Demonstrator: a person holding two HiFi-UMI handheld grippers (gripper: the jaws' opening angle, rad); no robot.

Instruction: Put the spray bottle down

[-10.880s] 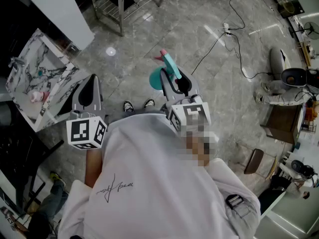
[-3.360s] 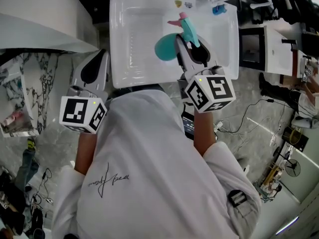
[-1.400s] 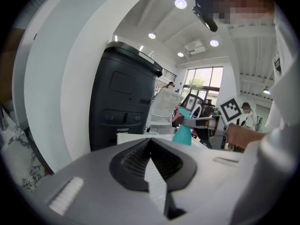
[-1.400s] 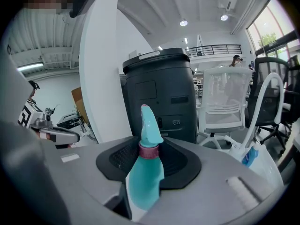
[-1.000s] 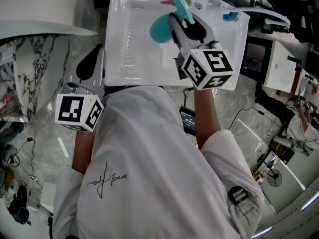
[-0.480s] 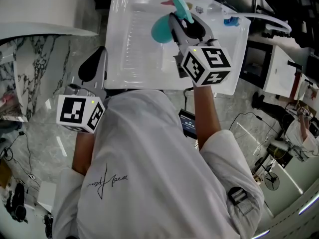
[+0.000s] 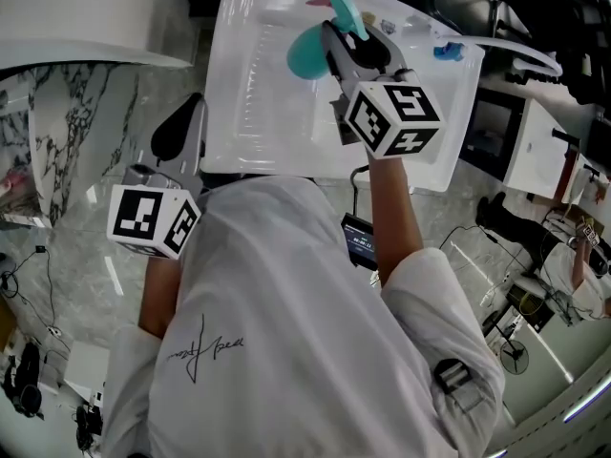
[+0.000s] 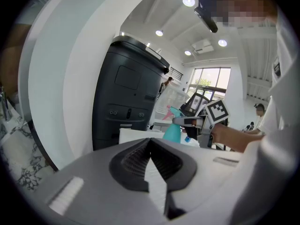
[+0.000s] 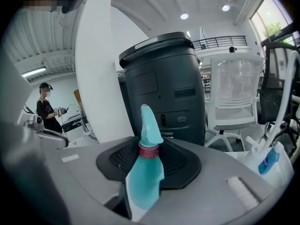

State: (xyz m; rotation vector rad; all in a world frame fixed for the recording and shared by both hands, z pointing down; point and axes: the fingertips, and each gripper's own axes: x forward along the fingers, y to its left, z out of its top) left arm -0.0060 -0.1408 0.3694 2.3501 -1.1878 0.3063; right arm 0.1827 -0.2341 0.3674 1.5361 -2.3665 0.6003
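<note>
A white table (image 7: 258,93) stands on grey marble floor (image 7: 76,256), a dark bin (image 9: 159,78) beyond. Over its far edge the right gripper (image 7: 358,51) clamps the teal spray bottle (image 9: 146,182) upright; the left gripper (image 8: 150,146) has its fingers together, empty.

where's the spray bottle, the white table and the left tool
teal plastic spray bottle (image 9: 144,182), right gripper view, its body
white rectangular table (image 7: 258,93), head view, bare top
left tool (image 8: 150,139), left gripper view, between fingertips

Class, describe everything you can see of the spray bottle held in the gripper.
The spray bottle is teal plastic: rounded body, dark red collar, teal trigger head, pink nozzle. It stands upright, clamped near the neck by the right gripper, over the white table; contact with the table cannot be told.
</note>
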